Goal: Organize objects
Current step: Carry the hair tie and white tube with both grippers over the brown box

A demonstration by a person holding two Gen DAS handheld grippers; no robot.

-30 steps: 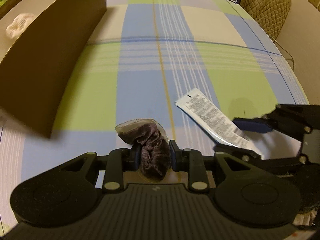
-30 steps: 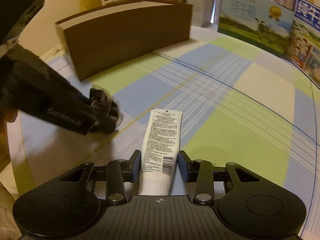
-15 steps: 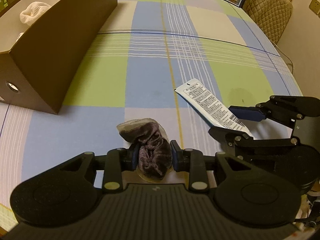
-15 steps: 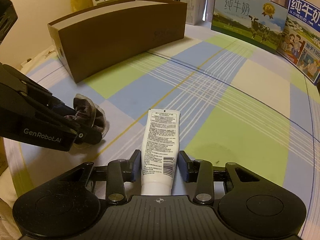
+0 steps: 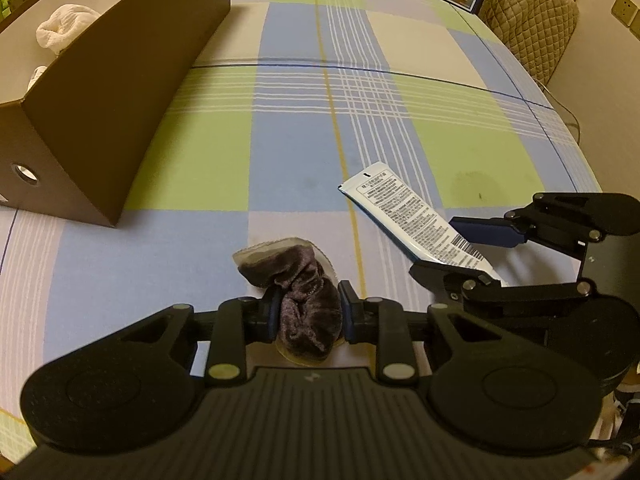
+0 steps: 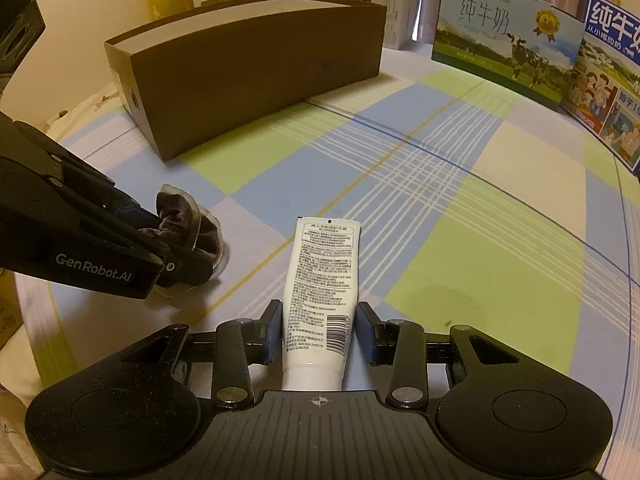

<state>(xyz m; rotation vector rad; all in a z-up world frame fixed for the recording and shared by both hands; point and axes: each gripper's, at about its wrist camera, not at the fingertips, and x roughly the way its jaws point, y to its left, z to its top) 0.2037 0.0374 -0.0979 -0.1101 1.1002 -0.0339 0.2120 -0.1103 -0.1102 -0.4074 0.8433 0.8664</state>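
Note:
My left gripper [image 5: 307, 312] is shut on a dark brown velvet cloth in a clear wrapper [image 5: 298, 296], low over the checked tablecloth; it also shows in the right wrist view [image 6: 188, 228]. My right gripper [image 6: 318, 330] has its fingers on both sides of a white tube [image 6: 320, 284] that lies on the cloth; a small gap shows on the right side. The tube also shows in the left wrist view [image 5: 412, 216]. A long brown open box [image 5: 100, 92] stands to the left, with a white cloth [image 5: 64, 28] inside.
Milk cartons [image 6: 508, 32] stand along the far edge of the table. A white carton [image 6: 384, 0] is behind the brown box [image 6: 248, 68]. A quilted chair back [image 5: 532, 20] is at the far right. The table edge runs close on the right.
The left gripper with the velvet cloth has risen and tilted, so the box interior and white cloth come into view. The right gripper and tube have stayed put.

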